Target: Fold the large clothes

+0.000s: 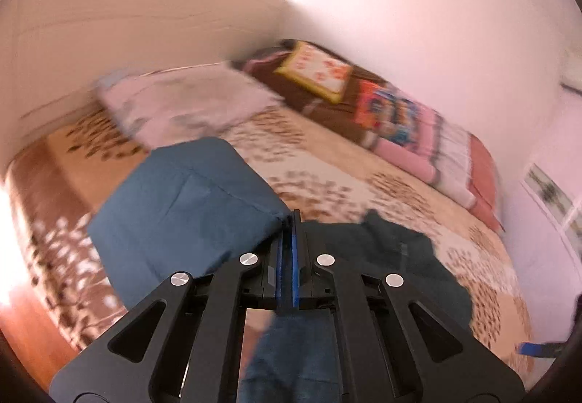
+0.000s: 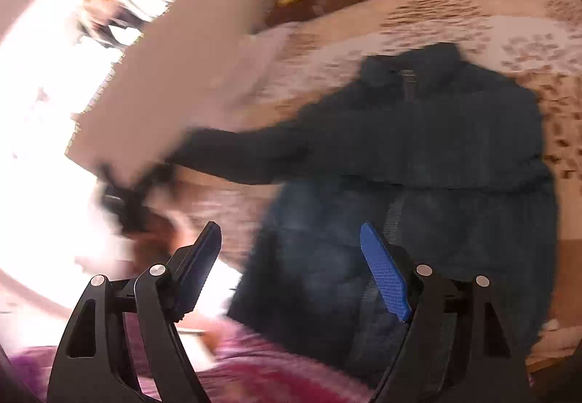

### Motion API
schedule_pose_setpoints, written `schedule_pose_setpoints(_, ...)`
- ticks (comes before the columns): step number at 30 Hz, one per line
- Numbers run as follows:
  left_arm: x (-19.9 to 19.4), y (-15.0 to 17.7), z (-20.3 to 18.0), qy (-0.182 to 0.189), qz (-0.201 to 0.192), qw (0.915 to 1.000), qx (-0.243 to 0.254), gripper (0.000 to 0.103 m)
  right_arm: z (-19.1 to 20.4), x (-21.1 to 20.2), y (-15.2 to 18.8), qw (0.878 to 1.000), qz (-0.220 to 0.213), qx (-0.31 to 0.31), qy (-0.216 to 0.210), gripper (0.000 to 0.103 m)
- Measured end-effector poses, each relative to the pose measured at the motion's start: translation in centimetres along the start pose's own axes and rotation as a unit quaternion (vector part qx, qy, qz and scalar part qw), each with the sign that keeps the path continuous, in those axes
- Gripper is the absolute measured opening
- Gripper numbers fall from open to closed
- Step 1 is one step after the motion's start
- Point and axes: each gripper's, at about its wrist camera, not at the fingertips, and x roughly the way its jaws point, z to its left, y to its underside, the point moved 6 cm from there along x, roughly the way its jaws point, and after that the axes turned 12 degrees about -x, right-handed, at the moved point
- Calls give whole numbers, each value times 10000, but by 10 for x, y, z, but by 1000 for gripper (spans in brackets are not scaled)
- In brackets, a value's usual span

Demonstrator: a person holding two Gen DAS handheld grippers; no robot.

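Note:
A dark blue padded jacket point(image 2: 418, 155) lies spread on the patterned bed point(image 2: 473, 24), collar away from me, one sleeve stretched out to the left. My left gripper point(image 1: 290, 221) is shut on an edge of the jacket point(image 1: 189, 206) and holds that part lifted above the bed; the rest of the jacket shows darker to the right in the left wrist view. My right gripper point(image 2: 291, 239) is open and empty, hovering above the jacket's lower hem. The left gripper appears blurred at the sleeve's end in the right wrist view point(image 2: 123, 199).
Pillows and folded blankets point(image 1: 400, 119) are piled along the wall at the head of the bed. A light folded cloth point(image 1: 182, 104) lies on the bed beyond the jacket. A bright window point(image 2: 43, 111) is at left. A pink cloth point(image 2: 254, 366) lies below the right gripper.

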Motion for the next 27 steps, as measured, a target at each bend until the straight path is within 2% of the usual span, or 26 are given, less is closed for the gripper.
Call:
schedule_pose_setpoints(3,5,13,-47,343,207,9983,418,3,-33,28,26,9966,259,12,777,77)
schedule_pose_setpoints(6,10,30,-84,615,415,9945,743,3,-61,45,51,9909,475,52,1257,77)
schedule_pose_setpoints(10,14,52,-126,943,690,9875,1062,3,-81,50,71,9837,513,-52,1722,77)
schedule_pose_setpoints(15,24,81,-172,1226,1129,9764,1375,3,-102,45,84,9667,410,-415,2492,77)
schedule_pose_setpoints(21,41,117,-206,1252,1483,9644,1797,3,-123,40,97,9577,384,-533,2802,77)
schedule_pose_setpoints(27,72,165,-234,1264,1954,9511,2030,3,-145,30,106,9586,317,-283,2815,77)
